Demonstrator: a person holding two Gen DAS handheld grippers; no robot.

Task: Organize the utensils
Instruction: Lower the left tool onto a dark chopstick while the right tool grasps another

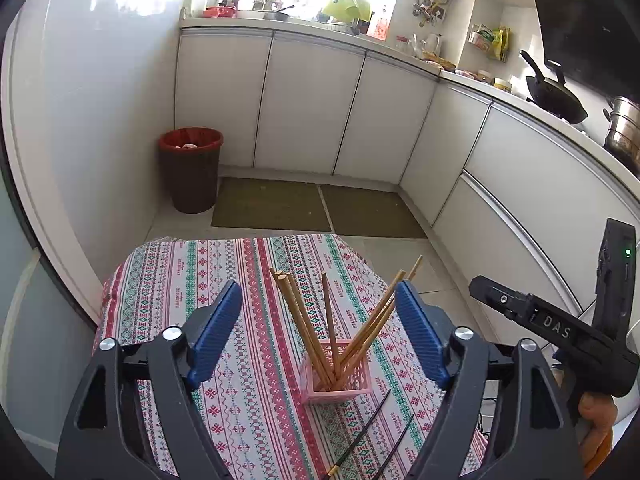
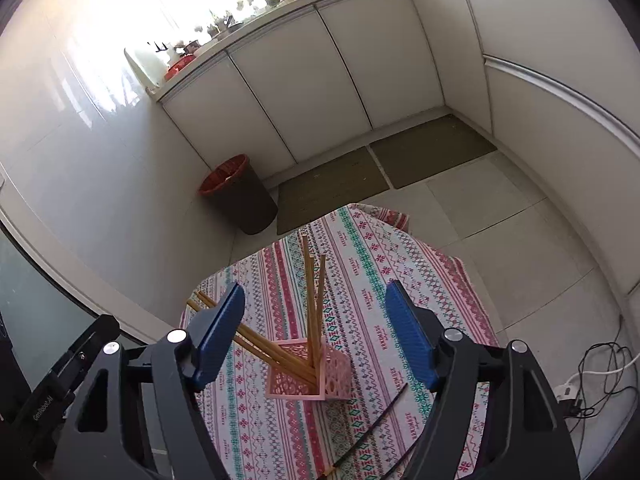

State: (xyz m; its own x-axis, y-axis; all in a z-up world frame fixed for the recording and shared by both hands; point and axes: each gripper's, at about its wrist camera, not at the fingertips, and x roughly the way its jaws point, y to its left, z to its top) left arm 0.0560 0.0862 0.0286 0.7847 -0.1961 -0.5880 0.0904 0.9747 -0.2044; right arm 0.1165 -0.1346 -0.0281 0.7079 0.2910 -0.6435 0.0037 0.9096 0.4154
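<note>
A pink lattice holder (image 1: 340,380) stands on the patterned tablecloth (image 1: 248,288) with several wooden chopsticks (image 1: 300,320) upright and splayed in it. It also shows in the right wrist view (image 2: 308,372), with its chopsticks (image 2: 314,304). Two black chopsticks (image 1: 368,428) lie on the cloth in front of the holder, also in the right wrist view (image 2: 372,424). My left gripper (image 1: 318,304) is open and empty above the holder. My right gripper (image 2: 314,308) is open and empty, also above the holder; its body shows in the left view (image 1: 560,332).
A dark bin with a red rim (image 1: 192,168) stands on the floor by the wall. White kitchen cabinets (image 1: 312,108) run behind, with two floor mats (image 1: 316,208). A wok (image 1: 556,96) and a steel pot (image 1: 624,128) sit at the right. Cables (image 2: 600,380) lie on the floor.
</note>
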